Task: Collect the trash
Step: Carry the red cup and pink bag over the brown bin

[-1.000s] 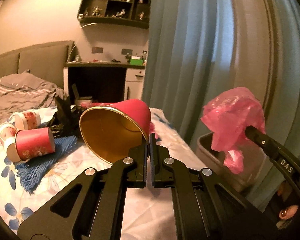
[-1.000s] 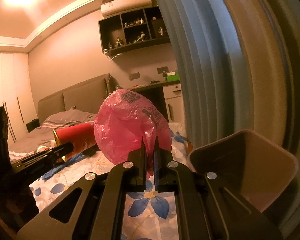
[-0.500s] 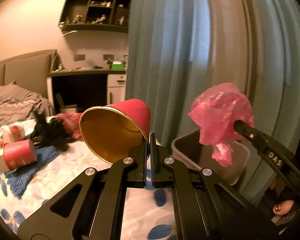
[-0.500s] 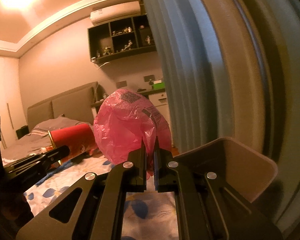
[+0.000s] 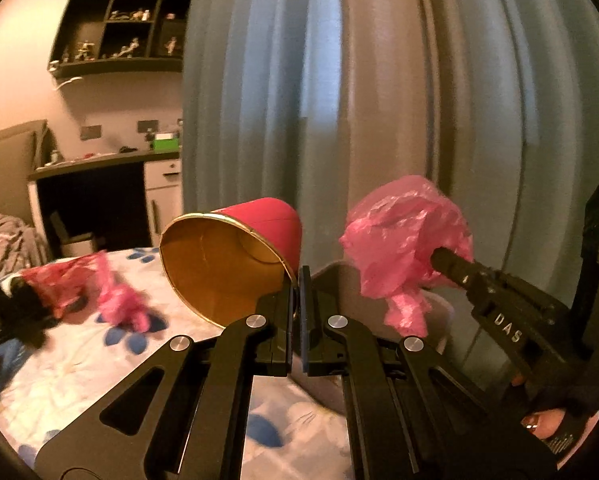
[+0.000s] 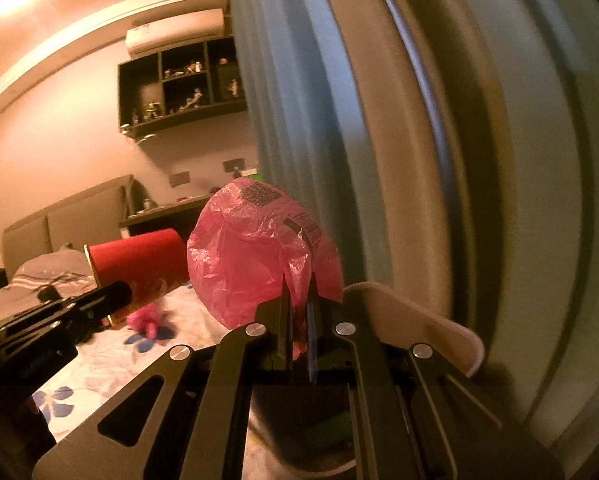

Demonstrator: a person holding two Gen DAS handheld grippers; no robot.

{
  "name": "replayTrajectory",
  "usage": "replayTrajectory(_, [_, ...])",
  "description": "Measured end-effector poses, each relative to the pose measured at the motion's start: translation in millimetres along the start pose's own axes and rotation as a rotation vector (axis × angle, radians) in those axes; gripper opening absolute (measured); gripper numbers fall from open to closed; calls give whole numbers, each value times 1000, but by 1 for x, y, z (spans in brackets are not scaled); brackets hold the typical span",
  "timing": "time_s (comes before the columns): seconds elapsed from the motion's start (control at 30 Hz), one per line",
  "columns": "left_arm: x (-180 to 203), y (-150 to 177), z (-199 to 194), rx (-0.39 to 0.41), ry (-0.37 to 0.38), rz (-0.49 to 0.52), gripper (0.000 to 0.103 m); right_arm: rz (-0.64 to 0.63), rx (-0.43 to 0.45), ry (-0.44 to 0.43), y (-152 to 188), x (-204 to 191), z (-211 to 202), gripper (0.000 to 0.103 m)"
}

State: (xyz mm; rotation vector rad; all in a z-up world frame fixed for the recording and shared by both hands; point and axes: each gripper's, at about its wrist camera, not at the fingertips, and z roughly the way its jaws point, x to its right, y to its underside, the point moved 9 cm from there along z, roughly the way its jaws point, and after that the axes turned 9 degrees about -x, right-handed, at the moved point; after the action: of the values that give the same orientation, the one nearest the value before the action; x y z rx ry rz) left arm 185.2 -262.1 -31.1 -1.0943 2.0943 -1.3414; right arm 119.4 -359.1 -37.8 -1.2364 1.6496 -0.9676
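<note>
I am holding a red cup (image 5: 235,256) in my left tool (image 5: 298,280), its jaws pinched tight on the lower rim so the cup is tipping sideways with its gold inside facing the left wrist camera. My right tool (image 6: 299,300) is gripping a pink bag (image 6: 259,248), the jaws nearly together with a fold of the crumpled plastic caught between them; the bag is puffing out above the fingers (image 6: 281,320), and a dark printed label is showing on its top. In the left wrist view the same bag (image 5: 403,240) is hanging from the right tool's tip, just right of the cup and apart from it, in front of the curtain (image 5: 379,100). Both items are hanging in the air beside the bed (image 5: 83,360), over or just next to the bin (image 6: 411,320) that is standing between the bed edge and the curtain; I cannot tell exactly which. In the right wrist view the bin's pale rim is sitting right behind and below the bag, its dark inside opening under my tool. More pink plastic (image 5: 119,300) is lying on the flowered sheet to the left, blurred, with darker scraps (image 5: 15,312) past it at the frame edge.
</note>
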Motion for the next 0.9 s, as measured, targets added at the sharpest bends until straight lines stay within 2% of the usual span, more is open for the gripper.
replayTrajectory(0.3, [18,0,25,-15,47,6,2,26,-25,68,4,28,14,6])
replayTrajectory(0.9, [20,2,49,-34,86,-16,2,22,-60,99,7,27,35,7])
